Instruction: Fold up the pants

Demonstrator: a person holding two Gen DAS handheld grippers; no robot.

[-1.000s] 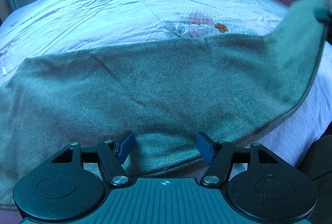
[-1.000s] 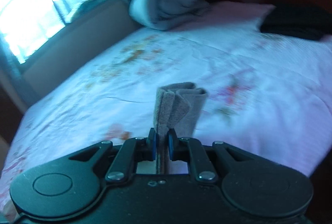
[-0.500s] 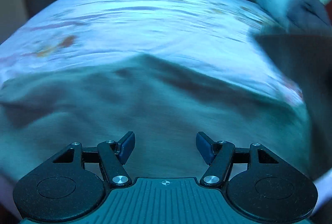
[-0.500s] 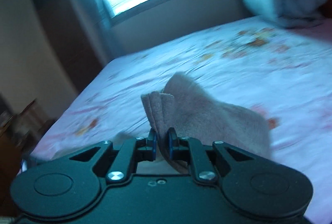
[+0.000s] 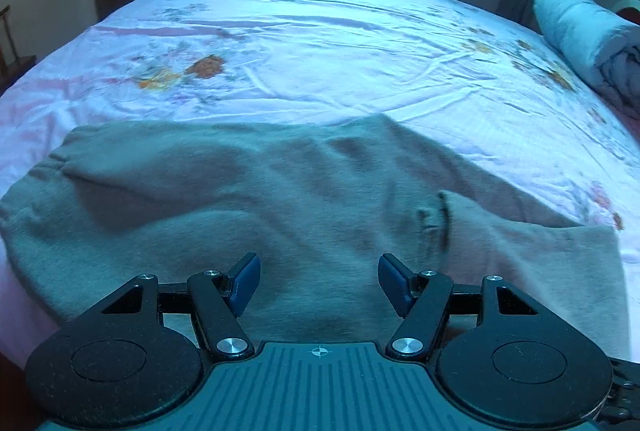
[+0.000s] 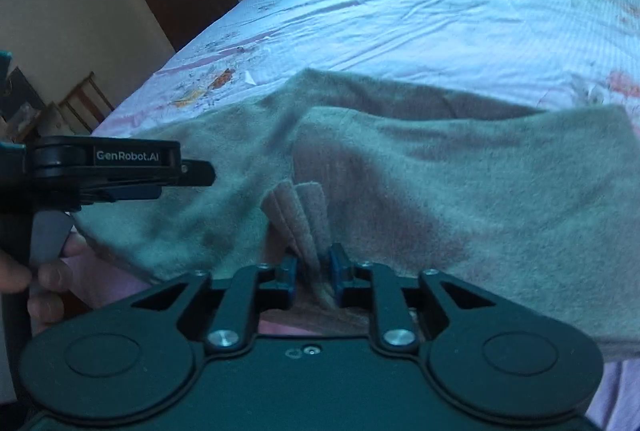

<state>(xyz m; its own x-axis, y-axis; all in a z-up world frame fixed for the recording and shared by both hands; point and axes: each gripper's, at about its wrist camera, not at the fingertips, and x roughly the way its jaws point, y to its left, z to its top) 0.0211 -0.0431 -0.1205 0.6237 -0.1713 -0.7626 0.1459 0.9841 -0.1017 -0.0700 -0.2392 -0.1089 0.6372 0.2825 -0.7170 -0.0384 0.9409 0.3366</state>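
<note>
pants (image 5: 304, 215): grey, lying on the bed's near edge, one part folded over onto the rest
bed (image 5: 340, 43): pale floral sheet, creased
left gripper (image 5: 319, 281): jaws wide apart over the pants, nothing between the blue pads, no grip
right gripper (image 6: 313, 273): jaws have just been opening, now a little apart; a bunched fold of the pants stands between the pads, and whether they press it I cannot tell
hand (image 6: 44, 283): on the left gripper's handle, in the right view
</note>
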